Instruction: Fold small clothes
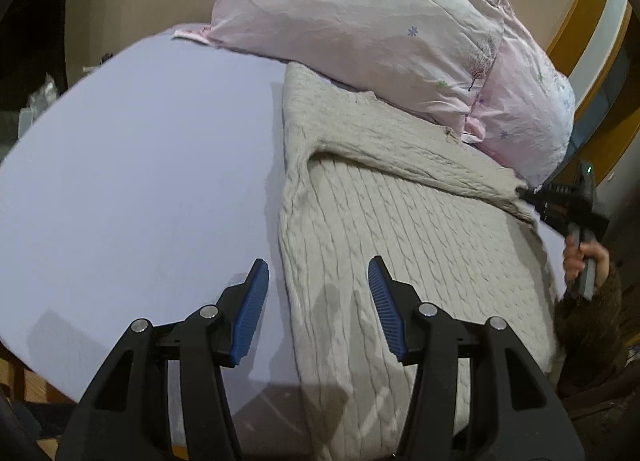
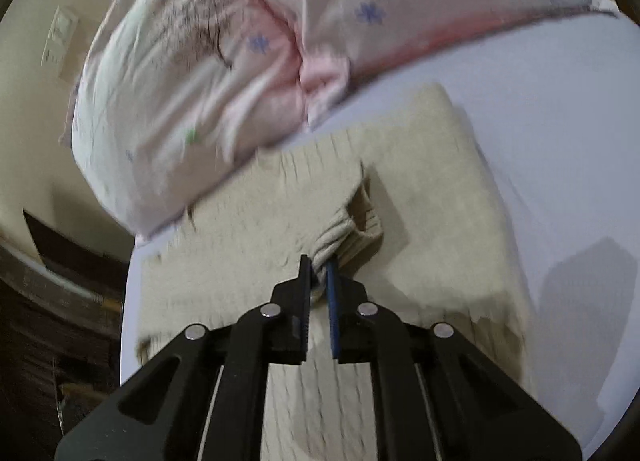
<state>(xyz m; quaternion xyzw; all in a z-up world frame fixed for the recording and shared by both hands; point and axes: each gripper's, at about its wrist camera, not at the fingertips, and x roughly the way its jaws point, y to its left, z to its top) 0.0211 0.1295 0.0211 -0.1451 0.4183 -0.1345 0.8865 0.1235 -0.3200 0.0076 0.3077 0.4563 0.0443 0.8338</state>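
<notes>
Left gripper (image 1: 318,267): jaws wide, empty, above cable-knit sweater (image 1: 400,229). Right gripper (image 2: 319,263): jaws clamped on sweater's sleeve cuff (image 2: 340,235), frame centre.

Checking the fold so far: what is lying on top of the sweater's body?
One sleeve lies folded diagonally across the sweater, its cuff pinched by the right gripper. The pillow overlaps the sweater's far edge, hiding whatever lies beneath. The left gripper hangs open above.

Your left gripper (image 1: 318,273) has black angular arms, round silver pins at the joints and ribbed blue pads (image 1: 251,309). Your right gripper (image 2: 319,265) looks the same build. Your right hand (image 1: 584,257) shows bare skin above what may be a fuzzy brown sleeve (image 1: 592,317).
</notes>
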